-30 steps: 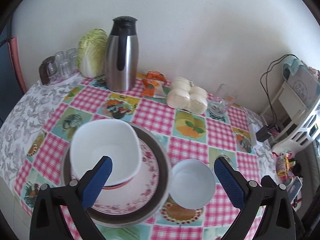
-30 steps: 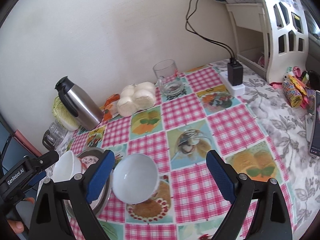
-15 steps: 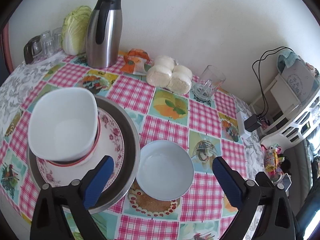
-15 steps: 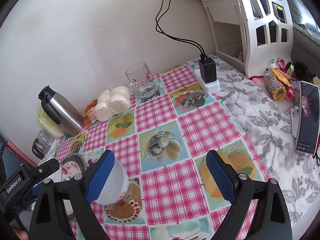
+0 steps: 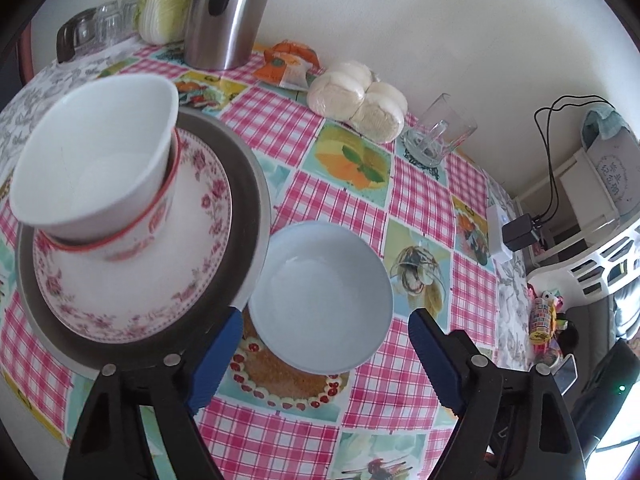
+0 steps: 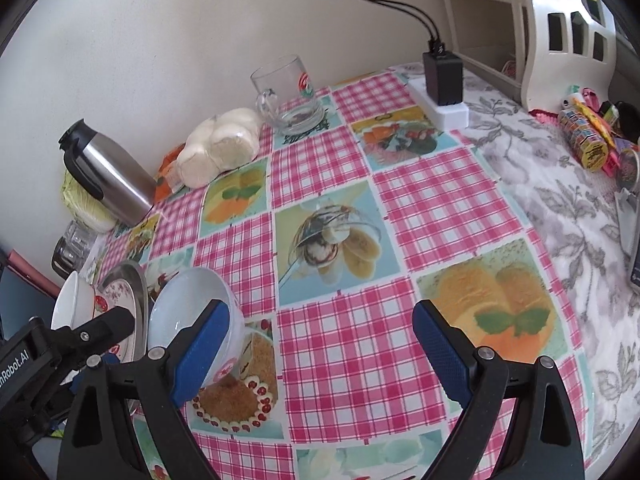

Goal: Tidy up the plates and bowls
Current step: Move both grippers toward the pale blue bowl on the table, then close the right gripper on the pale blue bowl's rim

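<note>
A pale blue bowl (image 5: pixel 322 300) stands alone on the checked tablecloth, right of a stack. The stack is a white bowl (image 5: pixel 92 156) inside a red-rimmed bowl (image 5: pixel 140 236) on a floral plate (image 5: pixel 160 280) on a round metal tray (image 5: pixel 248 208). My left gripper (image 5: pixel 324 360) is open, its fingers either side of the blue bowl's near rim, just above it. My right gripper (image 6: pixel 320 352) is open and empty over the cloth; the blue bowl (image 6: pixel 188 304) sits by its left finger. The stack (image 6: pixel 80 300) shows at far left there, partly hidden by the left gripper's body.
A steel thermos (image 5: pixel 224 12), cabbage (image 5: pixel 164 0), glasses (image 5: pixel 100 28), bagged buns (image 5: pixel 356 100), an orange packet (image 5: pixel 288 64) and a glass mug (image 5: pixel 436 136) line the wall. A power strip with charger (image 6: pixel 440 80) and a white shelf (image 6: pixel 560 20) stand at right.
My left gripper has moved right and down, bringing the blue bowl between its fingers. My right gripper has moved closer to the table; the bowl now lies by its left finger.
</note>
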